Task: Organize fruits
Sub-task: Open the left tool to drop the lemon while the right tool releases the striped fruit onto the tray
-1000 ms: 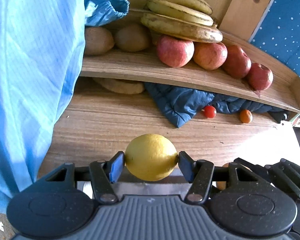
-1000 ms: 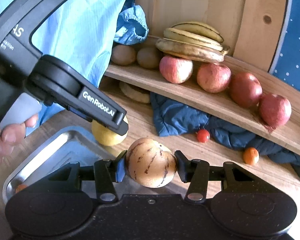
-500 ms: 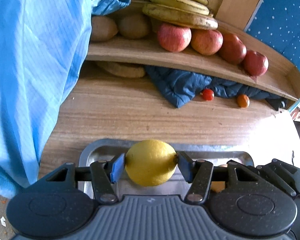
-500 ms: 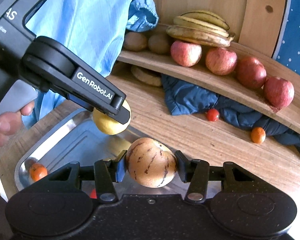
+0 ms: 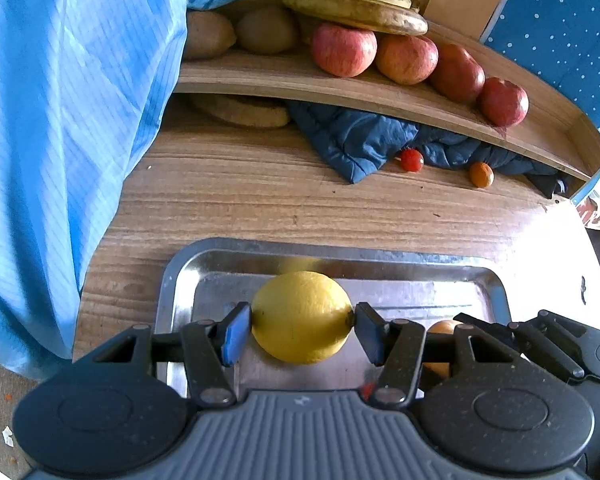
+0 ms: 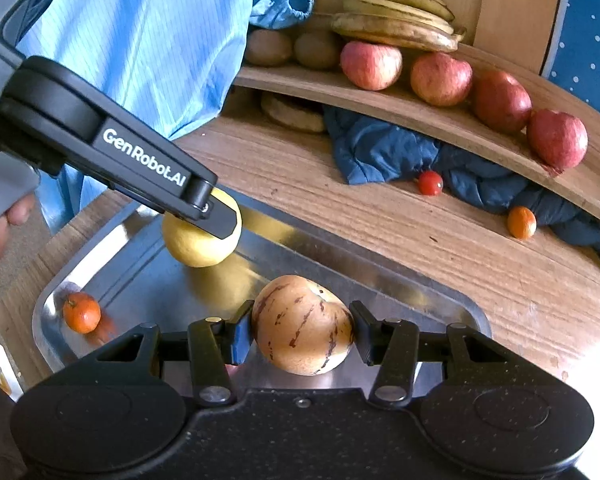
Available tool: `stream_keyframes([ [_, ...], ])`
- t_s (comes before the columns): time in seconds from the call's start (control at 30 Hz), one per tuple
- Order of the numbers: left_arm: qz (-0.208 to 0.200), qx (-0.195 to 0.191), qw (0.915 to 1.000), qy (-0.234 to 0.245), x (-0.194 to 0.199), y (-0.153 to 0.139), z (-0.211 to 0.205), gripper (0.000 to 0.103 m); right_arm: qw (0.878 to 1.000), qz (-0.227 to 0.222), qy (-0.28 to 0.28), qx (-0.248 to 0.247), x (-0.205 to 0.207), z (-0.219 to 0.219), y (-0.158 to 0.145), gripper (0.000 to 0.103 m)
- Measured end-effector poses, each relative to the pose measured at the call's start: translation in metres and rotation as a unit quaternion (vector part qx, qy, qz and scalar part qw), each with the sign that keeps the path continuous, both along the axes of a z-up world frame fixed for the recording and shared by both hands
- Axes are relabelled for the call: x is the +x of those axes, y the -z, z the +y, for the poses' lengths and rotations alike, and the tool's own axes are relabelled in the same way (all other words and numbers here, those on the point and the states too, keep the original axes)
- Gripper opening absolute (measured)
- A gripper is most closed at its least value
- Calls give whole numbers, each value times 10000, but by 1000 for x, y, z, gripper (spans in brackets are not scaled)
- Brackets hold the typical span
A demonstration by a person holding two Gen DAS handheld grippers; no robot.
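My left gripper (image 5: 302, 326) is shut on a yellow lemon (image 5: 302, 316), held over the steel tray (image 5: 236, 246). From the right wrist view the same lemon (image 6: 188, 244) hangs just above the tray's far left part, under the left gripper's fingers (image 6: 220, 224). My right gripper (image 6: 302, 338) is shut on a tan fruit with purple stripes (image 6: 302, 326) above the tray (image 6: 340, 256). A small orange fruit (image 6: 81, 312) lies in the tray's left corner.
A curved wooden shelf (image 5: 340, 92) holds apples (image 5: 344, 50), bananas (image 5: 352, 6) and kiwis (image 5: 266, 30). Under it lie a dark blue cloth (image 5: 360, 140), a cherry tomato (image 5: 411, 159) and a small orange fruit (image 5: 481, 174). A blue garment (image 5: 60, 120) hangs at left.
Both grippers have drawn back from the shelf with their fruits, so the steel tray has come into view beneath them. The grips are unchanged.
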State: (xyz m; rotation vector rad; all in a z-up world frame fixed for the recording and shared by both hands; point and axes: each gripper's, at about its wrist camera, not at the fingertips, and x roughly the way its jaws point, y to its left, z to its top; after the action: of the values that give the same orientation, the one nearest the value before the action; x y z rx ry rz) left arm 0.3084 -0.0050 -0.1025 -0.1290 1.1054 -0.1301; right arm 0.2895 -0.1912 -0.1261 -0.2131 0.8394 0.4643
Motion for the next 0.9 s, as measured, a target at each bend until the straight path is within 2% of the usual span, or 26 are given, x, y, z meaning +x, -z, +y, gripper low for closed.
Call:
stream_keyframes([
  [0.6,90,204,9997,37,-34,-5,-1,61,9999,-65,96,-31,-23,0,-3,51],
  [0.7,62,229,9997,29,-41,-8,1,64,9998,-130,135,14,-28,-1,-6,51],
  [0.9,-16,296,9995,57,-57,-18,1,74,9994,-231,232,117,-44,-8,-12,60],
])
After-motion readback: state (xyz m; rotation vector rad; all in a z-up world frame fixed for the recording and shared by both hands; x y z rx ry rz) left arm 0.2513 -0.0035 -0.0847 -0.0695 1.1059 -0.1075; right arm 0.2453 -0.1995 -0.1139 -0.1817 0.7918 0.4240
